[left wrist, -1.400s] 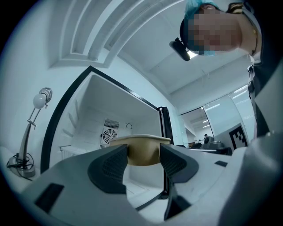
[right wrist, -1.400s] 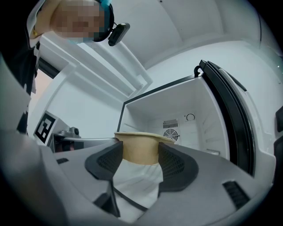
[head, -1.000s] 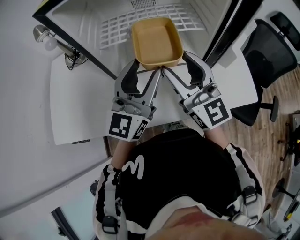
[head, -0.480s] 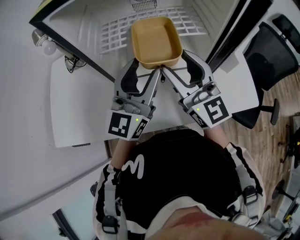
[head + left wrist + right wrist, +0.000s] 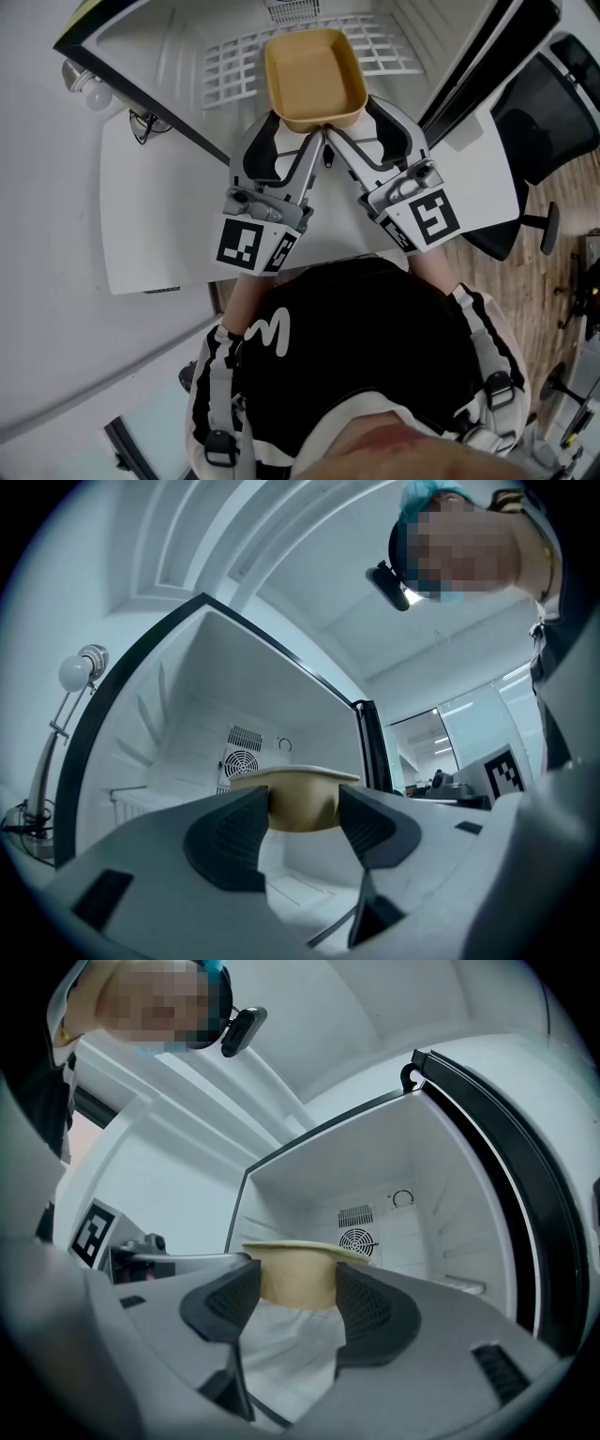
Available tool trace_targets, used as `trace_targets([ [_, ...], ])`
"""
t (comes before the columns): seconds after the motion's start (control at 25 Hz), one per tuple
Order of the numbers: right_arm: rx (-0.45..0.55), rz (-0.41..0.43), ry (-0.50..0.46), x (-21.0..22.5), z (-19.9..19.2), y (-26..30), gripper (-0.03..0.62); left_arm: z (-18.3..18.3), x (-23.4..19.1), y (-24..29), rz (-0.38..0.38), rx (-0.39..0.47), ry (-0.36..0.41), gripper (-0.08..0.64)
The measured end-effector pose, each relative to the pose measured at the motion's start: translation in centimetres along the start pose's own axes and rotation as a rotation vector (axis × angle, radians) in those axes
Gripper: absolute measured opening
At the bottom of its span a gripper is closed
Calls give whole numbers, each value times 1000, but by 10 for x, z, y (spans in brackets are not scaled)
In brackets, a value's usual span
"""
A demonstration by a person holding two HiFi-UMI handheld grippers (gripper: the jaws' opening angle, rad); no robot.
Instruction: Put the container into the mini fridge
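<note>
The left gripper [image 5: 302,813] is clamped on the near wall of the tan container [image 5: 314,75] at about its 7 o'clock corner, and the right gripper [image 5: 297,1293] is clamped on the same wall at about 5 o'clock. The container is empty and is held at 12 o'clock in the head view, over the front of the wire shelf [image 5: 230,61] of the open mini fridge [image 5: 173,52]. It looks nearly in; setting it down and letting go are left.
</note>
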State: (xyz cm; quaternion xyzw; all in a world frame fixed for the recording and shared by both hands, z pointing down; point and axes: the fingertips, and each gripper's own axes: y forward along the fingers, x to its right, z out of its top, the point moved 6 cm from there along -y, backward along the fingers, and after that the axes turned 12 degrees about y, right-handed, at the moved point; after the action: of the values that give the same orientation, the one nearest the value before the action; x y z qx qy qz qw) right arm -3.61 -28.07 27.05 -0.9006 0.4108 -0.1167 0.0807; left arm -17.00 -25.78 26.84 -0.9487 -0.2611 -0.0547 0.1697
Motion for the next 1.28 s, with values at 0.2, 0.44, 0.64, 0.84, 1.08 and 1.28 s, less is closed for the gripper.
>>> trace_targets([
  [0.2,-4,-2,7,4,-1,5,259,-1,-5,5,3,-1,-3,230],
  [0.44,-8,-3,10,8,0,10,259,-3,-8,10,5,-7,0,230],
  [0.64,-14,-6,19,13,2,15,259,-3,-12,16,4,-12,2,230],
  [0.84,-18,-3,29,16,4,19,259,-3,-14,19,5,-13,5,230],
  [1.08,-32,-8,29,19,4,26,259,-5,-20,24,8,-20,3,230],
  [1.28,-39,-13,36,23,4,31,259,-7,-24,29,10,-22,-2,230],
])
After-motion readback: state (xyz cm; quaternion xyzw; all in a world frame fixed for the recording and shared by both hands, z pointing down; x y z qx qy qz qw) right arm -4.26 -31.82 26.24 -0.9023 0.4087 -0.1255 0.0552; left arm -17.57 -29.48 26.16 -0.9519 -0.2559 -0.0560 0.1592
